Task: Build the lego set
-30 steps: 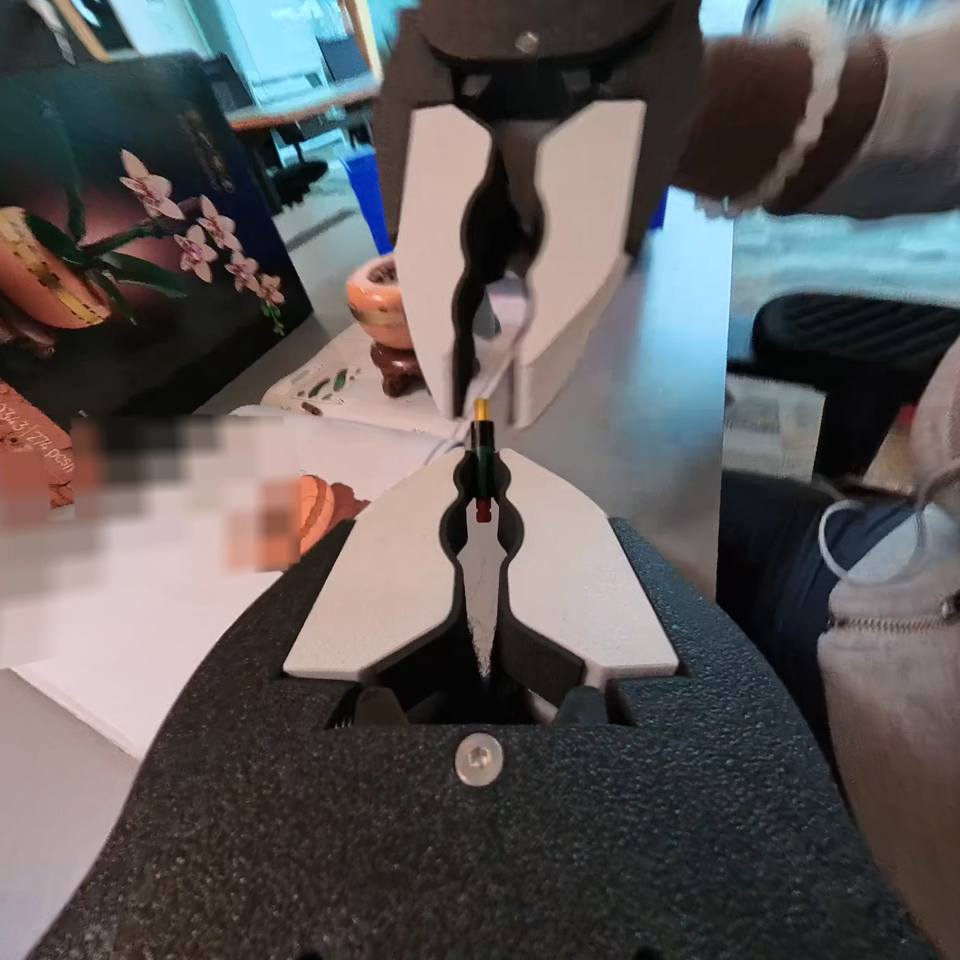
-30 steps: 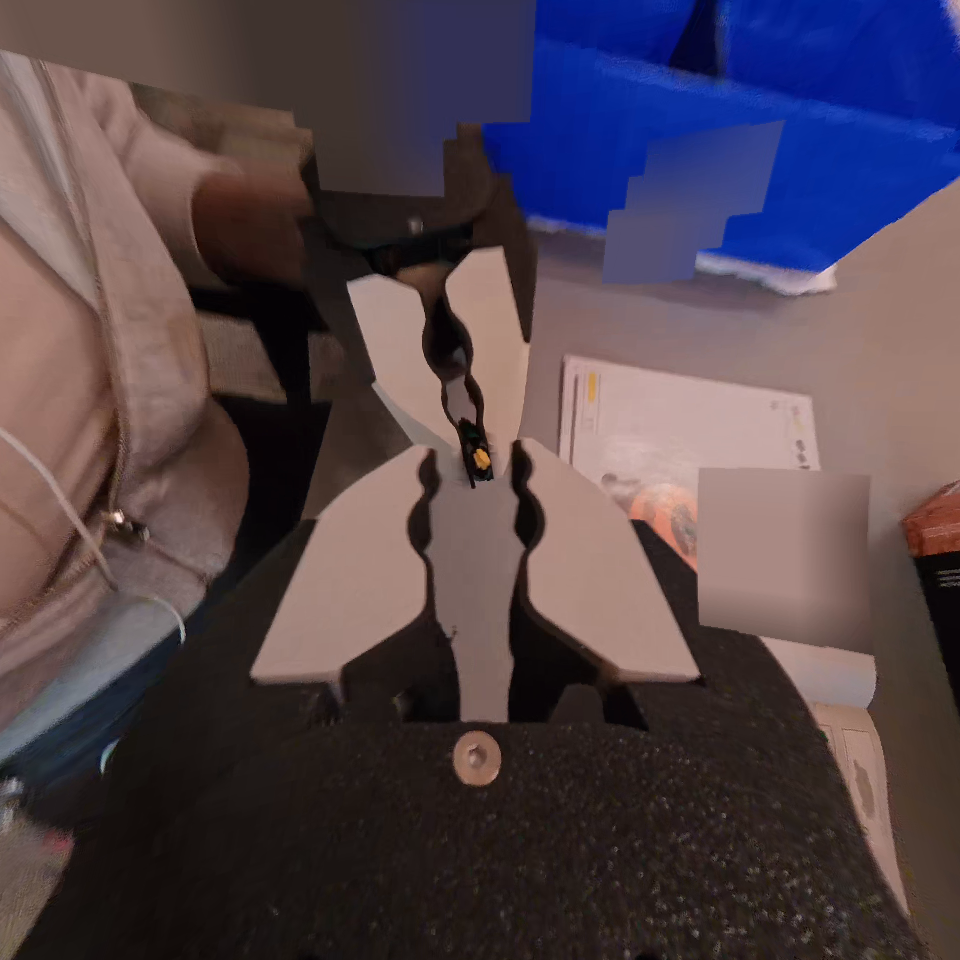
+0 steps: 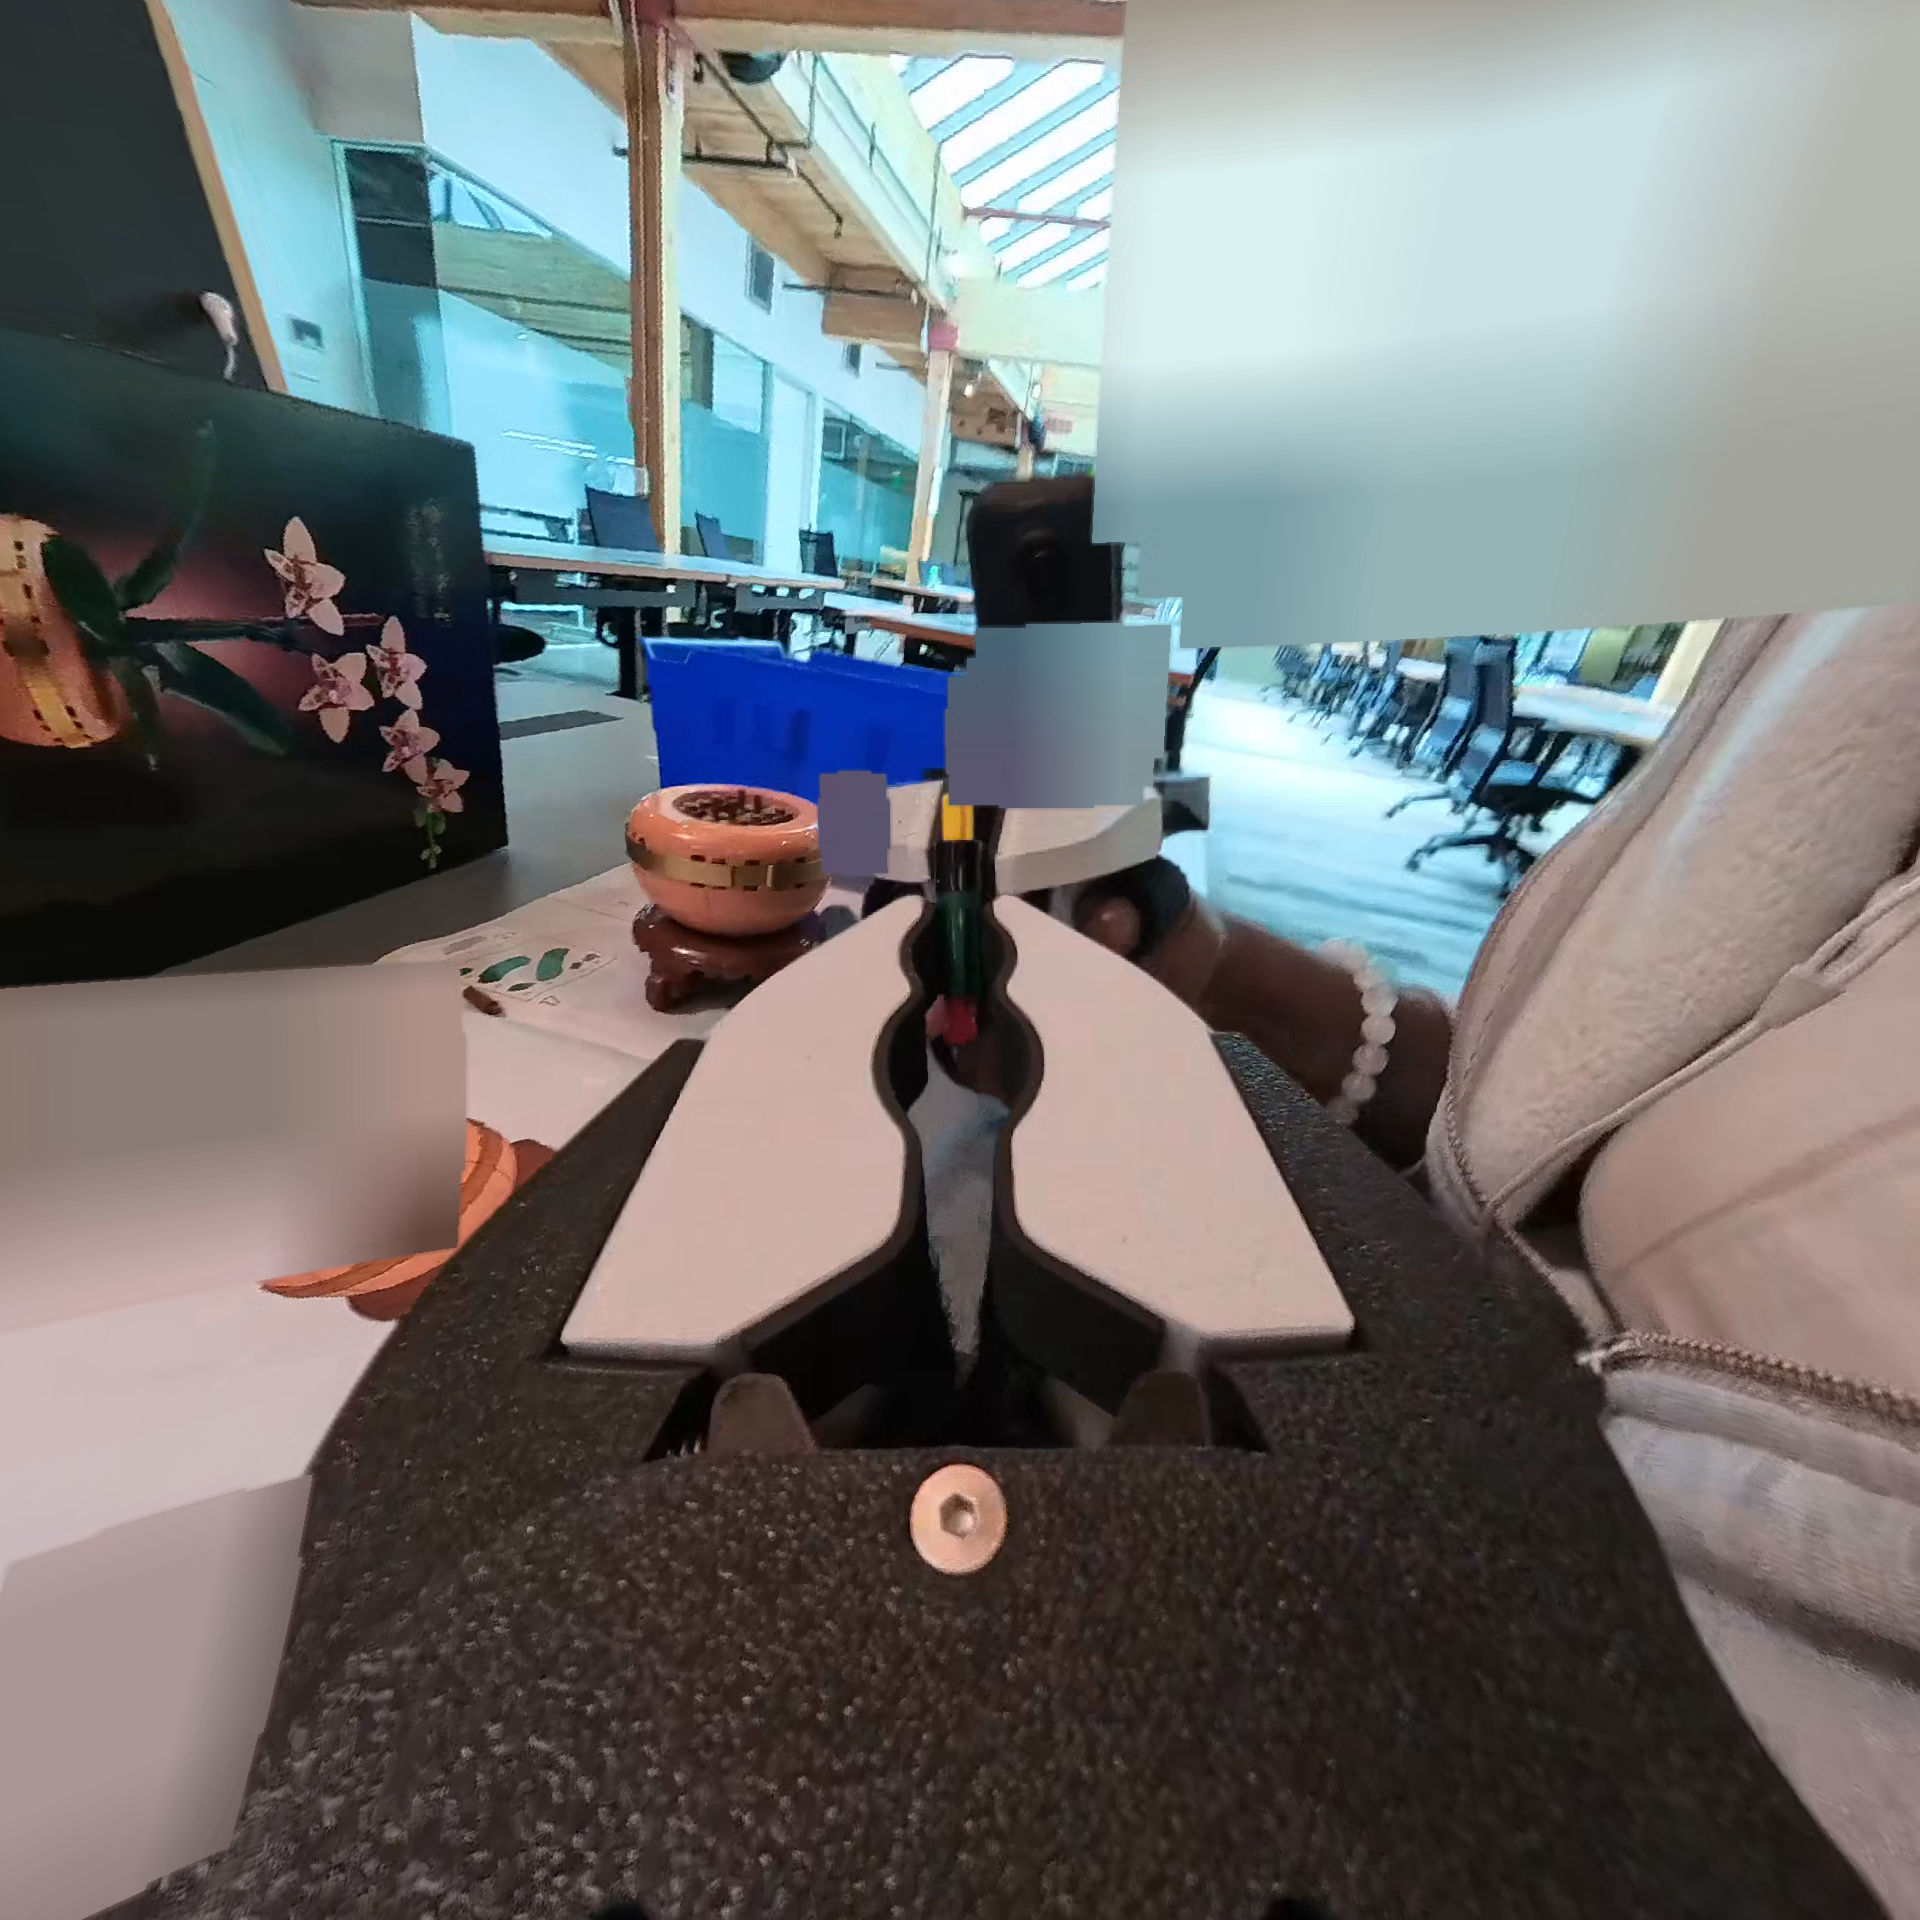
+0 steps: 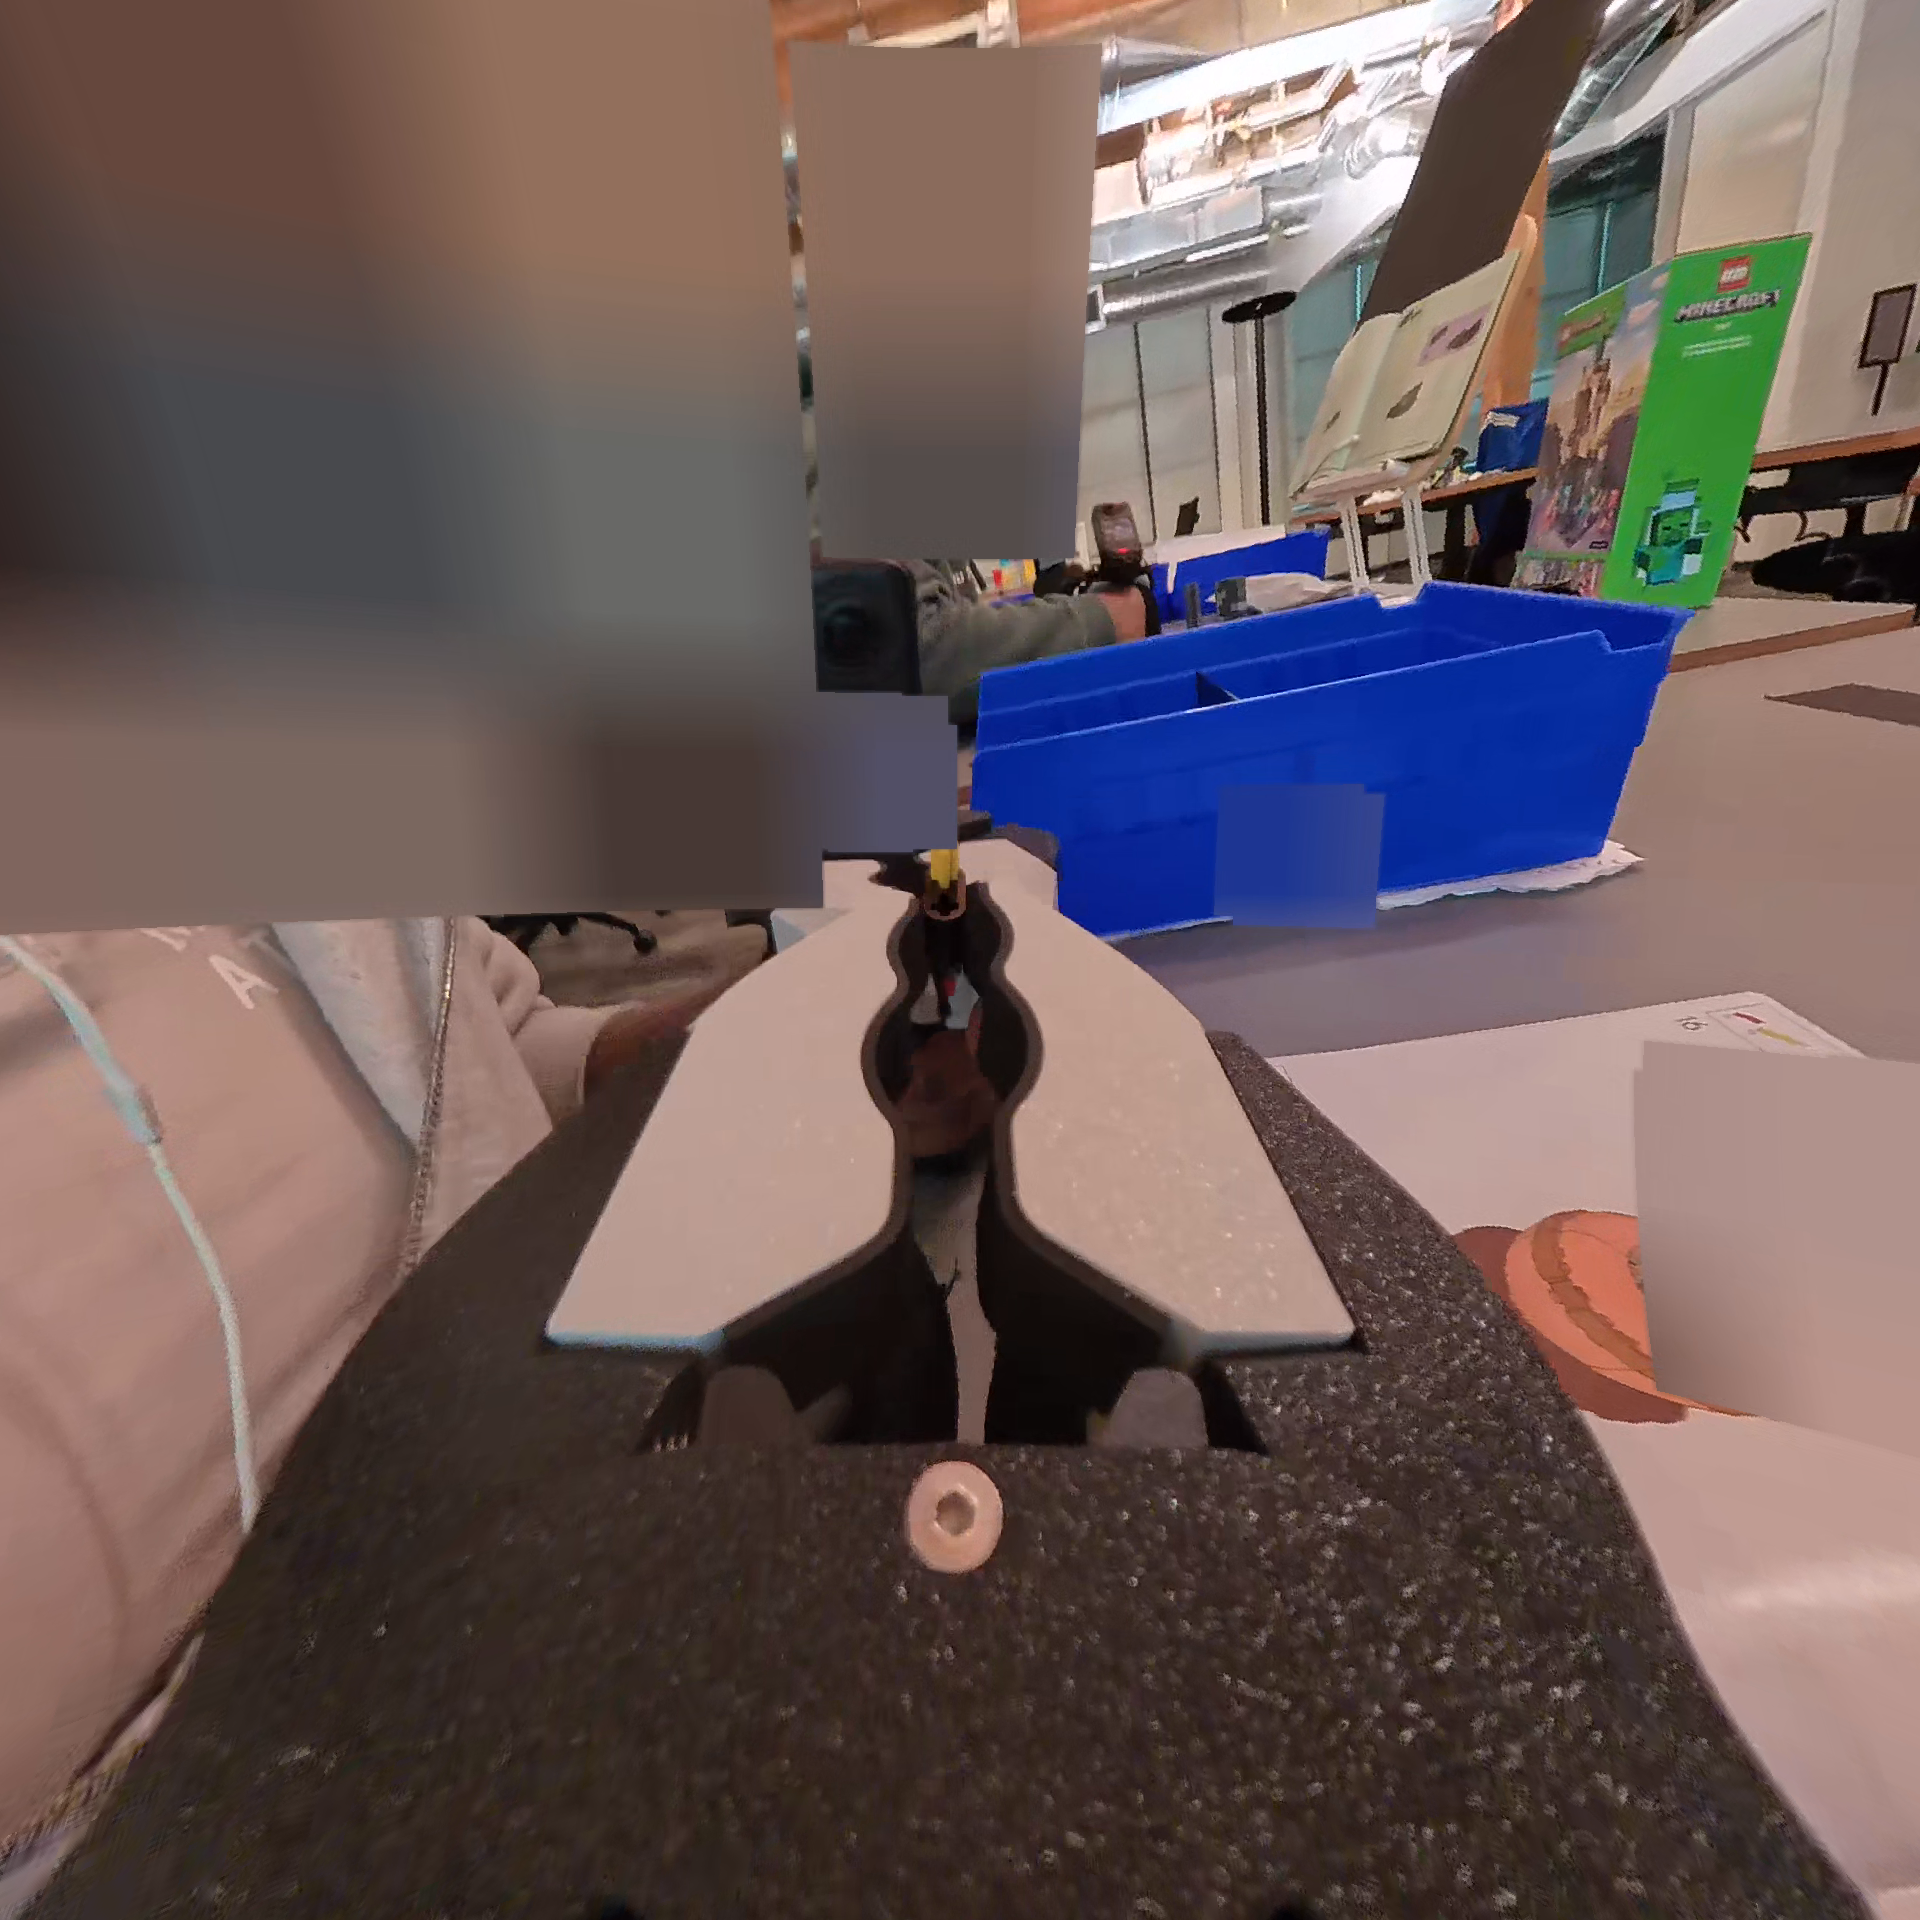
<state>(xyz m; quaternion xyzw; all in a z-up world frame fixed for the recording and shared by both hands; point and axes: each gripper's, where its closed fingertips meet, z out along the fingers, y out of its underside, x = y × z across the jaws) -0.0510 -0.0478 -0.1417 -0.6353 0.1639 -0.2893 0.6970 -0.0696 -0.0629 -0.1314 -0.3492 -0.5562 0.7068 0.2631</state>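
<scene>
Left gripper (image 3: 958, 940) closed, pinching a thin dark green stem piece (image 3: 956, 935) near the fingertips, red tip (image 3: 958, 1023) toward the camera, yellow pin (image 3: 956, 821) pointing away; right gripper (image 4: 943, 925) also pressed together, pinching a small dark piece (image 4: 943, 906) at the very tips, with the same yellow pin (image 4: 942, 868) just beyond it. Both tools held nose to nose above the table edge, in front of the person's body; seems a joining step, pushing the small piece along the yellow pin onto the stem.

To do well: keep both grips firm, no loosening until the piece is seated; align the two axes before pressing, since a thin pin bends or slips sideways easily; push straight and slowly, without twisting. Cannot tell whether the piece is already fully seated; contact zone partly covered.

Built orchid pot (image 3: 727, 868) standing on the open instruction booklet (image 3: 520, 961), beyond the left gripper; blue bin (image 4: 1351, 748) farther back on the table; set box (image 3: 239, 665) upright at the left.
</scene>
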